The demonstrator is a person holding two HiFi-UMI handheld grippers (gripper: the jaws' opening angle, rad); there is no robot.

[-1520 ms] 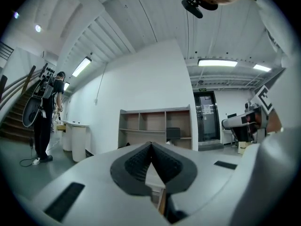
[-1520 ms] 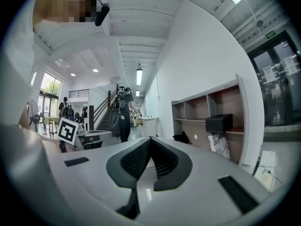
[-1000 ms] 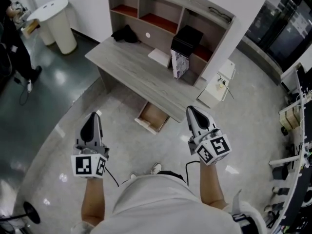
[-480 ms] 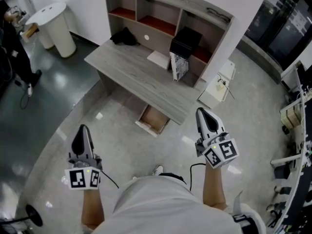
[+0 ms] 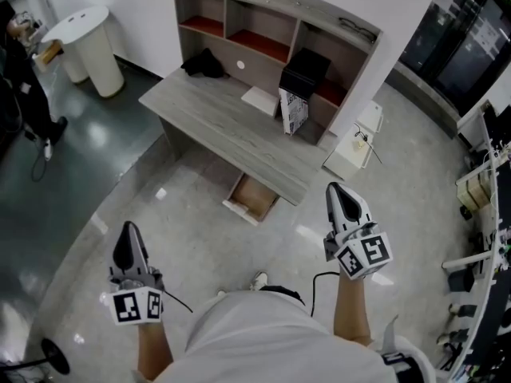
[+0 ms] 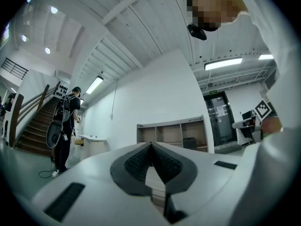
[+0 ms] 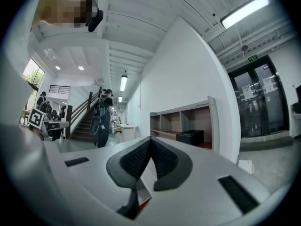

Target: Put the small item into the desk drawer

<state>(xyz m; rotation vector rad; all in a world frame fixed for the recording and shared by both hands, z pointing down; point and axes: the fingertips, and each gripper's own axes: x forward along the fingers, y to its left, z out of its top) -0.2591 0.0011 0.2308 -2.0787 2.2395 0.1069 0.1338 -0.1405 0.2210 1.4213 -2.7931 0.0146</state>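
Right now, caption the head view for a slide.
Person facing a grey desk with its drawer open; left tool and right tool both shut and empty.

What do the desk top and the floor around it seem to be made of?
The desk top looks like matte grey wood-grain laminate, perhaps real wood: streaked grain lines, no glare. The floor looks like polished stone or terrazzo: pale, speckled, with bright reflections.

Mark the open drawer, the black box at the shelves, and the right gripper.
open drawer (image 5: pixel 254 195): head view, bare wooden floor inside it.
black box (image 5: pixel 306 66): head view, its top face.
right gripper (image 5: pixel 335 188): head view, tip where its shut jaws meet.
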